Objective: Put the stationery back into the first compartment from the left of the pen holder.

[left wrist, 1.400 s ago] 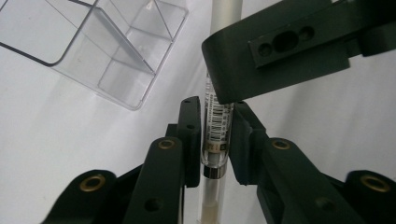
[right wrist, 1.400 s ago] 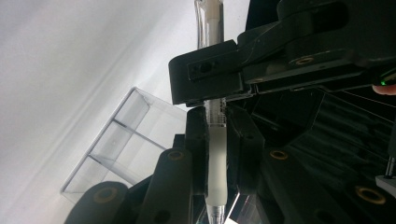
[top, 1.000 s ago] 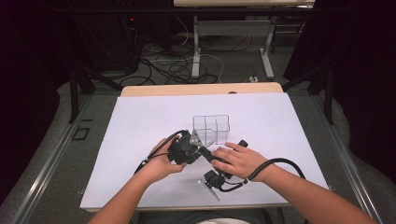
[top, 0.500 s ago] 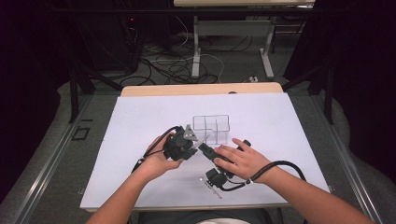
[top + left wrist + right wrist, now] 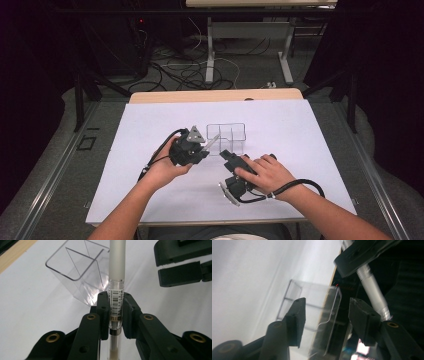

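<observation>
High view: a bench covered by a white sheet carries a clear plastic organiser box with inner dividers, standing upright near the middle. The left gripper sits just beside the box's near-left corner, held by the person's left hand. Its jaws are pinching a slim pen with a frosted white barrel and a barcode label, which points up toward the box; in the left gripper view the pen lies straight between the jaws, gripped at its labelled clear section (the tip end runs out of the frame). The right gripper lies lower on the sheet under the right hand, just in front of the box. In the right gripper view its jaws stand spread with nothing between them, the box and the pen beyond.
</observation>
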Demonstrator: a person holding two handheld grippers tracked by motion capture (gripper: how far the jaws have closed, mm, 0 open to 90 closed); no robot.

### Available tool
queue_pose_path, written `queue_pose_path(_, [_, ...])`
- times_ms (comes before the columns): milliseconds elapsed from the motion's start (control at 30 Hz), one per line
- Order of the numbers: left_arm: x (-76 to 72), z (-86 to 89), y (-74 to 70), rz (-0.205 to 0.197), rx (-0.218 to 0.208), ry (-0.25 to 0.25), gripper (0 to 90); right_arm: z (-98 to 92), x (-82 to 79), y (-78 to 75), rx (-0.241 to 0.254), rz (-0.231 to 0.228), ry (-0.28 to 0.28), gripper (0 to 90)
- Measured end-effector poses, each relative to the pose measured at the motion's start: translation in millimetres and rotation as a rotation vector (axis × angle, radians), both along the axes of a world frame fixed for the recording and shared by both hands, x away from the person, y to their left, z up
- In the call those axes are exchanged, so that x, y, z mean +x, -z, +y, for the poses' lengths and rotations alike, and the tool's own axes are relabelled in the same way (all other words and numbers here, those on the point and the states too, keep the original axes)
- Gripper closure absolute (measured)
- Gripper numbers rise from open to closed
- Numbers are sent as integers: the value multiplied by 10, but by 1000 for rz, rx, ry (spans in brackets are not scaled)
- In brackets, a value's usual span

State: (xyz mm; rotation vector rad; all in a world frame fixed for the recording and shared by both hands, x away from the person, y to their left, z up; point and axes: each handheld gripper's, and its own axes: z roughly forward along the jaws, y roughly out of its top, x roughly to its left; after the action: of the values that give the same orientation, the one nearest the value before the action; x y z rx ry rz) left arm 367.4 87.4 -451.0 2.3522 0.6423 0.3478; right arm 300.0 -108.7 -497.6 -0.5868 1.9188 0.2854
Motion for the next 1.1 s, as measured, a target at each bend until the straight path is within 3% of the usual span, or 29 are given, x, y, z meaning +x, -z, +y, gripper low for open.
queue_pose_path(67, [19,11,-17,-8,-32,-7,789,-17,14,-7,11,29,42,448])
queue_pose_path(167, [44,32,-57,1,-81,-24,789,-74,7,-2,65,57,91,396])
queue_pose_path(300, [91,59,-99,-29,-140,-44,789,-159,38,-11,196,97,154,301])
queue_pose_path(400, [125,86,-145,-32,-164,-45,789,-252,81,-31,303,158,240,232])
queue_pose_path(500, [151,82,-167,-51,-202,-63,789,-332,110,-43,364,234,315,178])
queue_pose_path(533, [165,77,-175,-59,-216,-65,789,-370,133,-69,350,244,333,168])
queue_pose_path(567, [173,76,-182,-65,-226,-72,789,-396,159,-30,415,258,331,154])
queue_pose_path(600, [181,73,-195,-50,-240,-72,789,-423,177,-39,417,282,337,153])
queue_pose_path(633, [190,62,-191,-68,-255,-88,789,-445,179,-38,434,303,368,152])
queue_pose_path(667, [204,62,-198,-69,-261,-82,789,-459,224,7,496,306,331,148])
queue_pose_path(733, [223,56,-209,-71,-272,-92,789,-495,210,-15,497,343,419,111])
queue_pose_path(767, [236,53,-213,-77,-281,-92,789,-512,228,-16,508,355,432,76])
queue_pose_path(833, [260,48,-222,-81,-311,-103,789,-533,252,-8,558,388,478,5])
queue_pose_path(967, [310,54,-241,-96,-356,-125,789,-618,307,-9,649,478,535,0])
queue_pose_path(1100, [357,62,-262,-109,-404,-151,789,-692,358,22,706,526,563,0])
